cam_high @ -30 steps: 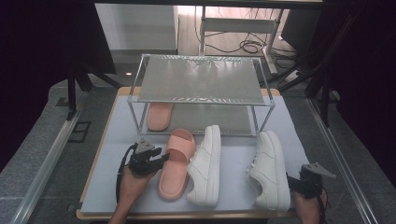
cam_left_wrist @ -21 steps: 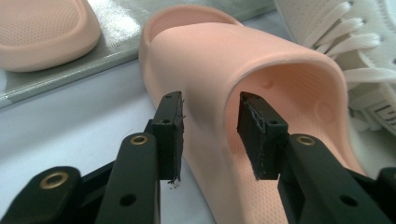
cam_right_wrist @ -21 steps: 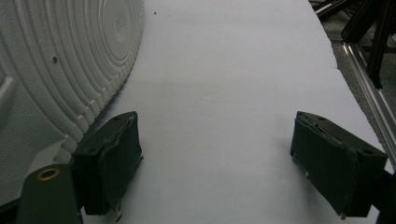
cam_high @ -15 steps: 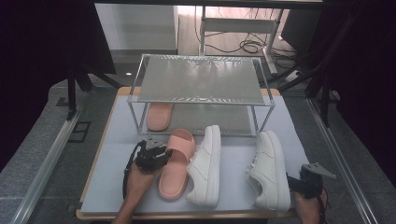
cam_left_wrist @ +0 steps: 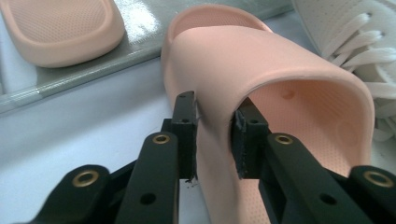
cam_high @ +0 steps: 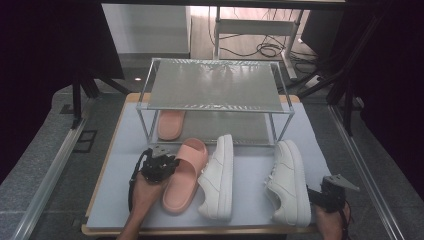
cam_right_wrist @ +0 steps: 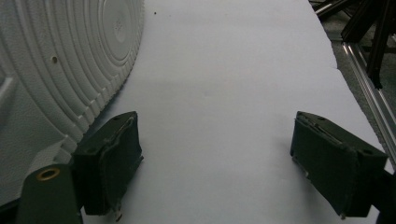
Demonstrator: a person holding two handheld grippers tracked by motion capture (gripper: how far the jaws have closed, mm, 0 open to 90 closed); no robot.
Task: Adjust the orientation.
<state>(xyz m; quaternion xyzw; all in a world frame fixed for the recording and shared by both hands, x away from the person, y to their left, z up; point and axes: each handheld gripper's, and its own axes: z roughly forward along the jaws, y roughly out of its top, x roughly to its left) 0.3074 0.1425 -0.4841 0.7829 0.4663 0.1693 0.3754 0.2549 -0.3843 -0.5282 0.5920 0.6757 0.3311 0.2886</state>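
A pink slipper (cam_high: 185, 175) lies on the white mat, toe toward the rack. My left gripper (cam_high: 159, 165) is at its left side. In the left gripper view the jaws have just been closing, and my left gripper (cam_left_wrist: 212, 112) now pinches the near wall of the slipper's strap (cam_left_wrist: 289, 70) between its pads. A matching pink slipper (cam_high: 171, 124) (cam_left_wrist: 60, 28) sits on the rack's lower shelf. My right gripper (cam_high: 332, 192) (cam_right_wrist: 215, 140) stands open at the mat's front right, empty, beside the sole of a white sneaker (cam_high: 290, 182) (cam_right_wrist: 60, 60).
A two-level metal rack (cam_high: 215, 85) stands at the back of the mat (cam_high: 120, 200). A second white sneaker (cam_high: 220, 175) lies on its side right against the held slipper. Dark frame rails run along both sides of the table.
My left gripper has edged slightly toward the slipper and its jaws have narrowed onto the strap's side. The right gripper and both sneakers have stayed put.
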